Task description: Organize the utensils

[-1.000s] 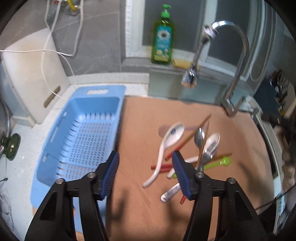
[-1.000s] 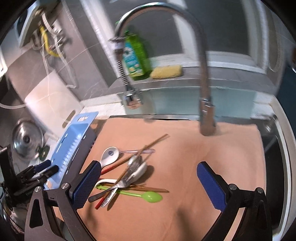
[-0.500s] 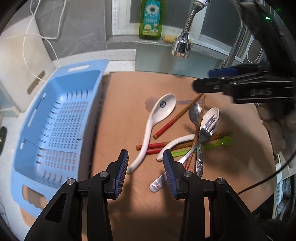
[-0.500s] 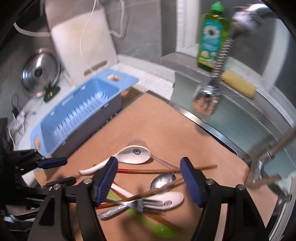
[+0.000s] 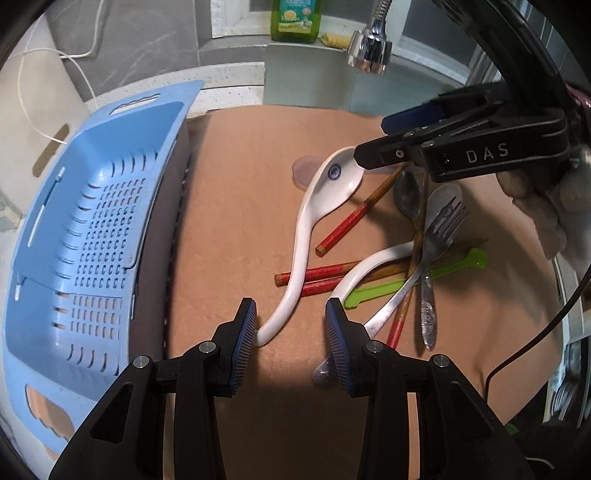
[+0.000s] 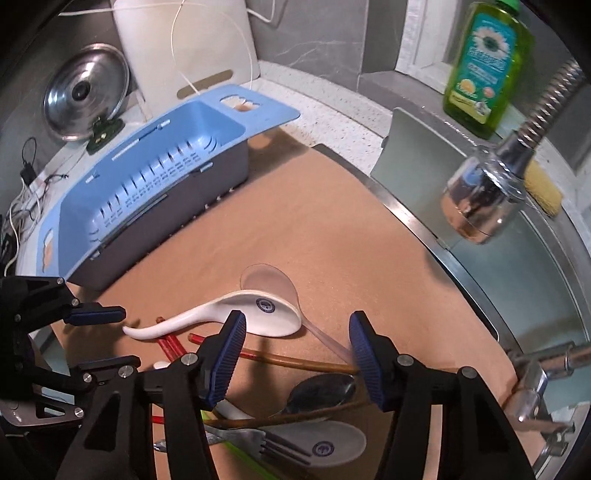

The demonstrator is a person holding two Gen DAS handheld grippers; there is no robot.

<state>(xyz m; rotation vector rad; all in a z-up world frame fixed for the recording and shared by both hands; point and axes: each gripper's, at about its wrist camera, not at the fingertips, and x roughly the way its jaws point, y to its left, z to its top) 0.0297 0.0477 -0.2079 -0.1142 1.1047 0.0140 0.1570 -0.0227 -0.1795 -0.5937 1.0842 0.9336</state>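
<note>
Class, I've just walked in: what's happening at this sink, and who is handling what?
A person holds a gripper in each hand over a pile of utensils on a brown mat. The left gripper is open, straddling the handle end of a white ceramic spoon. The right gripper is open above the same spoon's bowl end. Nothing is grasped yet. The blue basket beside the mat holds no utensils.

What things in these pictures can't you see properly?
- Soap bottle: its top is cut off by the edge of the left wrist view.
- Second white spoon: its handle is hidden under the fork and the right gripper in the right wrist view.
- Clear spoon: mostly covered by the white spoon in the left wrist view.
- Sponge: partly behind the faucet head, right wrist view.
</note>
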